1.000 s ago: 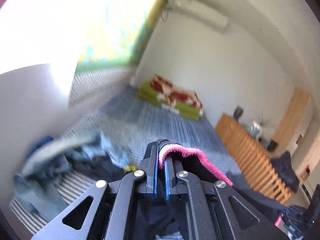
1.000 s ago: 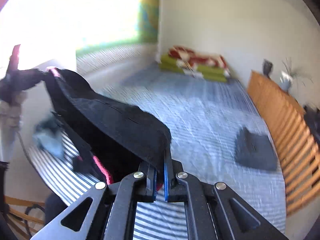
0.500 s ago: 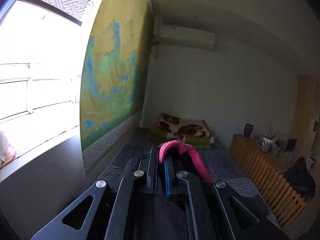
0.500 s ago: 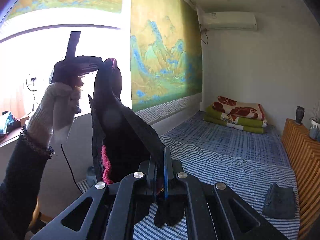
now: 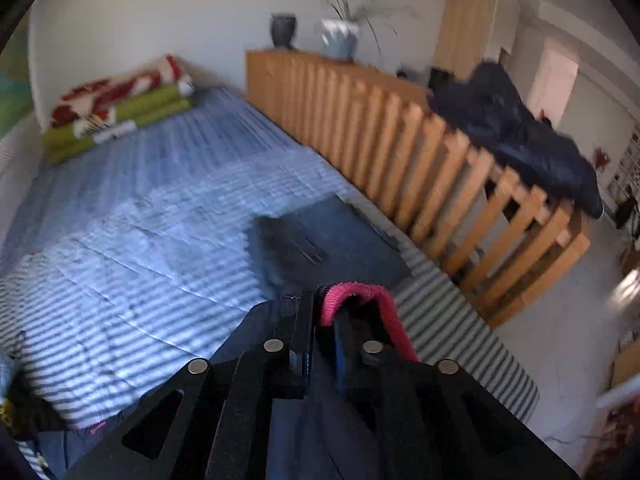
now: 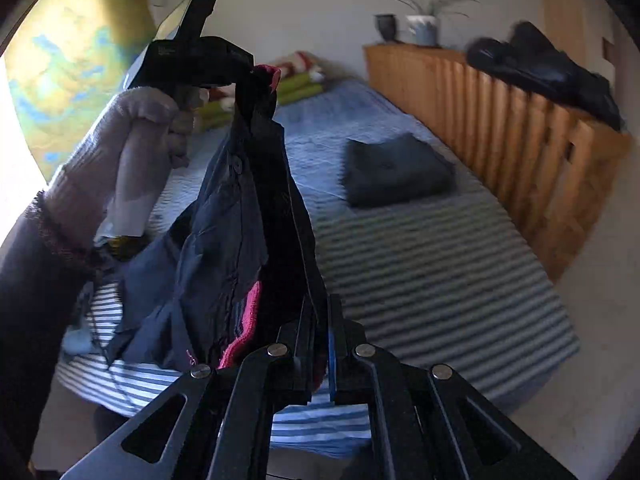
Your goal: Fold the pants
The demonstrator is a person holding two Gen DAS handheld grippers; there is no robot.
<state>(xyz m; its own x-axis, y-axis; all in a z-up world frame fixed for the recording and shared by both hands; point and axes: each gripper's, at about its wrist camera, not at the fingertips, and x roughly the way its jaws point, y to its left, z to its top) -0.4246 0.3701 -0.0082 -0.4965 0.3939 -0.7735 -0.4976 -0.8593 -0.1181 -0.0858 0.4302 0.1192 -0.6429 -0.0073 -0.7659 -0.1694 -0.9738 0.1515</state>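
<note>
ok, right wrist view shows what the left one can't: the left gripper (image 6: 256,74) from outside, in a gloved hand (image 6: 132,152), with the dark pants (image 6: 240,216) hanging off its tip and running down to the right gripper (image 6: 320,320), which is clamped tight on the other edge of the fabric. left wrist view only gets the pink waistband (image 5: 360,300) looped over one finger, dark cloth below; the left gripper's (image 5: 320,312) jaws are opening, waistband between them. pants are in the air above the near end of the striped bed (image 6: 440,280), partly blocking it. a folded dark garment (image 6: 396,170) lies on the bed near the wooden slat rail (image 6: 540,152). another dark garment (image 5: 516,132) is draped over the rail. folded blankets (image 5: 116,108) at the far end. two pots (image 5: 340,36) on the rail top, one with a thin plant.
</note>
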